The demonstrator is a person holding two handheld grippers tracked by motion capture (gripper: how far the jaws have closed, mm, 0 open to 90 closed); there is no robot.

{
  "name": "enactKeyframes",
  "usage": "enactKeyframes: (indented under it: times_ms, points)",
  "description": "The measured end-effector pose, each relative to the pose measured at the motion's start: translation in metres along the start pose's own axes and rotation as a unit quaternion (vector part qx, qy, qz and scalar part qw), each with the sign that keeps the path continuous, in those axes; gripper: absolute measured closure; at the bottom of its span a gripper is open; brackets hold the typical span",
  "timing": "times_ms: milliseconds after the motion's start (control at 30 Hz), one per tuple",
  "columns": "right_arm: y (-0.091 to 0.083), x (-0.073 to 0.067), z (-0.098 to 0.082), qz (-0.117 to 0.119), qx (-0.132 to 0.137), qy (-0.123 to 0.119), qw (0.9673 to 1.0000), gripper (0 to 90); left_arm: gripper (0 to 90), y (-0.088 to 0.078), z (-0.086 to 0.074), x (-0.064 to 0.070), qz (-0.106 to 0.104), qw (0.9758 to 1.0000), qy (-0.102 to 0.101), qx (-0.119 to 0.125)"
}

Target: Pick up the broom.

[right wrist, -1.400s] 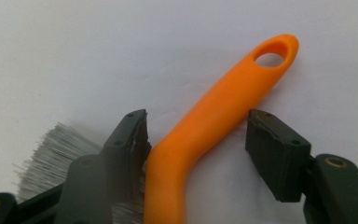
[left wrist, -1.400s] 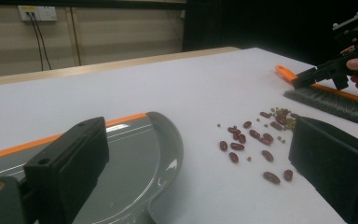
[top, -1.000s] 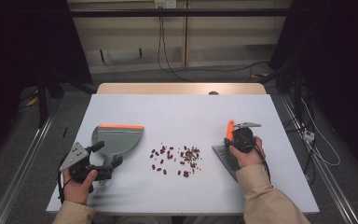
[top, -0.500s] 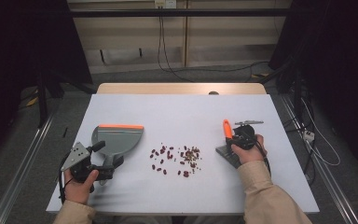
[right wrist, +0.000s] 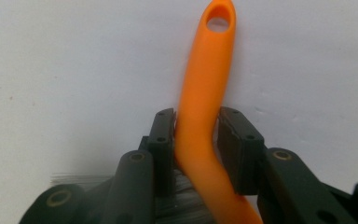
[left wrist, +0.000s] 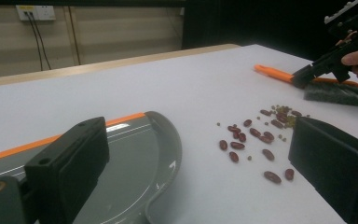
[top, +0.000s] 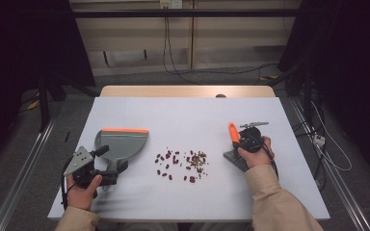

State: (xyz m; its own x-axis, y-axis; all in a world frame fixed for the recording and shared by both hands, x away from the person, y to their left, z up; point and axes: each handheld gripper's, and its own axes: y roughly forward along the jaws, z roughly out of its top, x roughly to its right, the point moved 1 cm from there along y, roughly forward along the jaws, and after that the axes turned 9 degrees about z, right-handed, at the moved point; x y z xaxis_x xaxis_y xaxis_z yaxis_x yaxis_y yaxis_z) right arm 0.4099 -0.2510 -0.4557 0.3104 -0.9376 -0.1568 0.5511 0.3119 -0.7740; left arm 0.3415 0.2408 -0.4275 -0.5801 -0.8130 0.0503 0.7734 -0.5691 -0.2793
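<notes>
- Clamping the brush [top: 234,144] by its orange handle [right wrist: 200,107], right gripper [top: 243,142] has just been closing; bristles rest right of beans [top: 180,163].
- Left gripper [left wrist: 196,172] jaws wide, empty, over dustpan [top: 120,144].
- Bare table [top: 183,115] beyond beans.

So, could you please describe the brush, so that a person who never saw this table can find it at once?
Look at the white table, then to the right of the scattered beans. There the right gripper is shut on the brush, whose grey bristles rest on the table. Its curved orange handle with a hanging hole at the tip sets it apart from the flat grey dustpan on the left.
</notes>
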Motion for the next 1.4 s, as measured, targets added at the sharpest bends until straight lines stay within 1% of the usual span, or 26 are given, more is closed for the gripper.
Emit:
enactKeyframes:
  times_ms: [33, 100, 200, 233, 300, 333, 400, 433, 467, 500, 533, 567, 600, 633, 733, 833, 900, 1000, 1167, 1200, 1300, 1333, 1400]
  points:
    - [0.000, 0.000, 0.001, -0.001, -0.007, -0.003, 1.0000, 66.3, 4.9, 0.000, 0.000, 0.000, 0.000, 1.0000, 0.001, 0.000]
    - [0.001, 0.001, 0.003, 0.002, -0.011, -0.008, 0.9999, 65.9, 5.0, 0.000, 0.000, 0.000, 0.001, 1.0000, 0.001, -0.001]
    - [0.000, 0.004, 0.003, 0.012, -0.012, 0.007, 0.9998, 65.8, 5.0, 0.000, 0.000, 0.000, 0.001, 1.0000, 0.002, -0.001]
    - [0.000, 0.004, 0.002, 0.014, -0.010, 0.007, 0.9998, 65.9, 4.9, 0.000, 0.000, 0.000, 0.001, 1.0000, 0.002, -0.001]
    - [0.000, 0.004, 0.001, 0.015, -0.009, -0.003, 0.9998, 66.0, 4.9, -0.001, 0.000, 0.000, 0.002, 1.0000, 0.003, -0.001]
    - [-0.001, 0.005, 0.001, 0.022, -0.008, -0.006, 0.9997, 65.2, 4.9, -0.001, 0.000, 0.000, 0.002, 1.0000, 0.003, -0.001]
    - [-0.002, 0.008, -0.003, 0.032, 0.005, -0.003, 0.9995, 64.3, 5.0, -0.002, -0.001, -0.001, 0.003, 1.0000, 0.002, -0.002]
    - [-0.002, 0.008, -0.004, 0.034, 0.008, -0.007, 0.9994, 64.3, 4.9, -0.002, -0.001, -0.001, 0.003, 1.0000, 0.003, -0.003]
    - [-0.002, 0.008, -0.005, 0.033, 0.009, -0.011, 0.9993, 63.1, 5.0, -0.002, -0.002, -0.001, 0.004, 1.0000, 0.002, -0.004]
    - [-0.002, 0.007, -0.005, 0.034, 0.008, -0.018, 0.9992, 59.8, 4.9, -0.002, -0.002, -0.001, 0.005, 1.0000, 0.000, -0.004]
    - [-0.002, 0.005, -0.005, 0.036, 0.007, -0.017, 0.9992, 58.2, 4.9, -0.002, -0.002, -0.001, 0.005, 1.0000, 0.001, -0.003]
    - [-0.001, 0.004, -0.005, 0.032, 0.006, -0.025, 0.9992, 58.2, 4.9, -0.003, -0.001, -0.002, 0.006, 1.0000, 0.003, -0.003]
    - [-0.001, 0.003, -0.005, 0.028, 0.004, -0.027, 0.9992, 58.3, 5.0, -0.003, -0.001, -0.001, 0.007, 1.0000, 0.002, -0.003]
    - [0.000, 0.003, -0.005, 0.028, 0.004, -0.025, 0.9993, 58.7, 5.0, -0.003, -0.001, -0.001, 0.007, 1.0000, 0.003, -0.003]
    - [0.000, 0.006, -0.005, 0.037, 0.004, -0.019, 0.9991, 59.9, 5.0, -0.001, -0.001, 0.000, 0.005, 1.0000, 0.007, -0.004]
    - [0.001, 0.005, -0.005, 0.033, 0.002, -0.019, 0.9993, 61.4, 5.0, -0.002, -0.001, 0.001, 0.003, 0.9999, 0.010, -0.003]
    - [0.001, 0.006, -0.006, 0.038, 0.006, -0.019, 0.9991, 63.0, 5.0, -0.002, -0.001, 0.002, 0.004, 1.0000, 0.008, -0.005]
    - [0.001, 0.010, -0.007, 0.046, 0.012, -0.010, 0.9988, 67.2, 5.0, -0.002, -0.001, 0.001, 0.004, 1.0000, 0.007, -0.003]
    - [0.001, 0.009, -0.005, 0.040, 0.007, -0.013, 0.9991, 67.6, 5.0, -0.001, 0.000, 0.002, 0.002, 1.0000, 0.008, -0.001]
    - [0.001, 0.010, -0.005, 0.044, 0.008, -0.010, 0.9990, 67.6, 5.0, -0.001, 0.000, 0.002, 0.001, 1.0000, 0.009, -0.001]
    - [0.001, 0.009, -0.005, 0.042, 0.006, -0.005, 0.9991, 67.8, 5.0, 0.000, 0.000, 0.003, 0.002, 0.9999, 0.012, 0.000]
    - [0.001, 0.010, -0.004, 0.043, 0.005, 0.000, 0.9990, 67.8, 5.0, 0.000, 0.001, 0.003, 0.001, 0.9999, 0.011, 0.001]
    - [0.002, 0.011, -0.004, 0.046, 0.004, 0.003, 0.9989, 67.9, 5.0, 0.000, 0.001, 0.004, 0.002, 1.0000, 0.009, 0.002]
